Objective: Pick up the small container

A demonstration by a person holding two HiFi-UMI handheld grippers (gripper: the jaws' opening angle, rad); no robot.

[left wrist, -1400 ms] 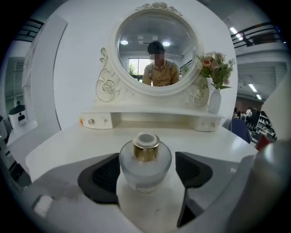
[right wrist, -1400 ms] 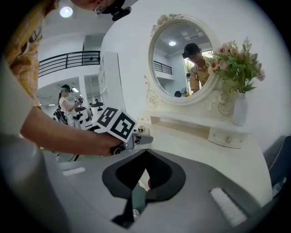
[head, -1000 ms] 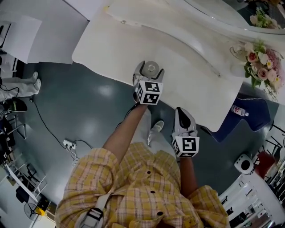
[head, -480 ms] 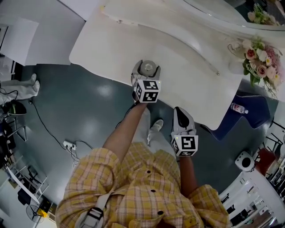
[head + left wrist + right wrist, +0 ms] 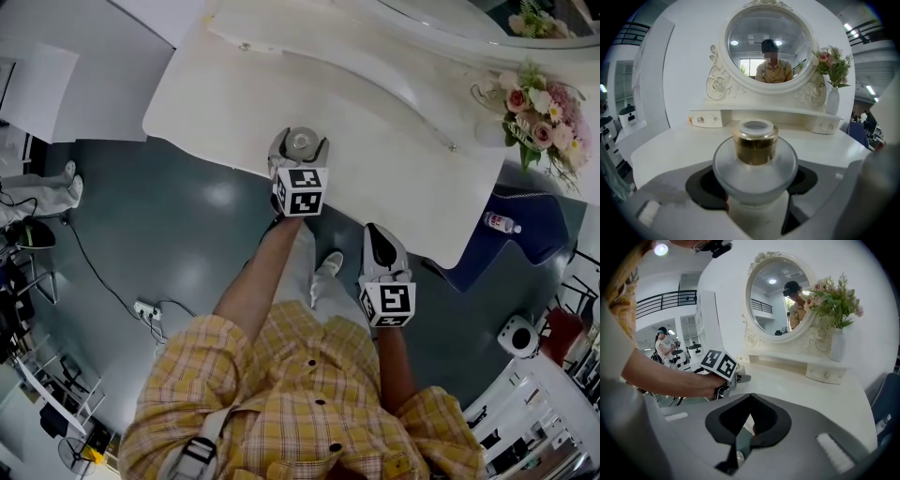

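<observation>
White vanity table [image 5: 394, 141] with oval mirror [image 5: 768, 47] at the back and a vase of flowers [image 5: 534, 112] at its right end; grey floor [image 5: 187, 216] below, with a power strip [image 5: 145, 307] on it. Small container [image 5: 754, 154], a frosted round jar with a gold collar and pale cap, sits over the table's front edge, near the middle. Left gripper [image 5: 300, 145] reaches over that edge, its jaws clamped on the jar, dark pads against both of its sides. Cannot tell whether the jar has left the tabletop. Right gripper [image 5: 380, 234] hangs short of the table, over the floor, well apart from the jar, jaws closed together with nothing between them. Water bottle [image 5: 502, 223] lies on a blue seat off the table's right corner.
</observation>
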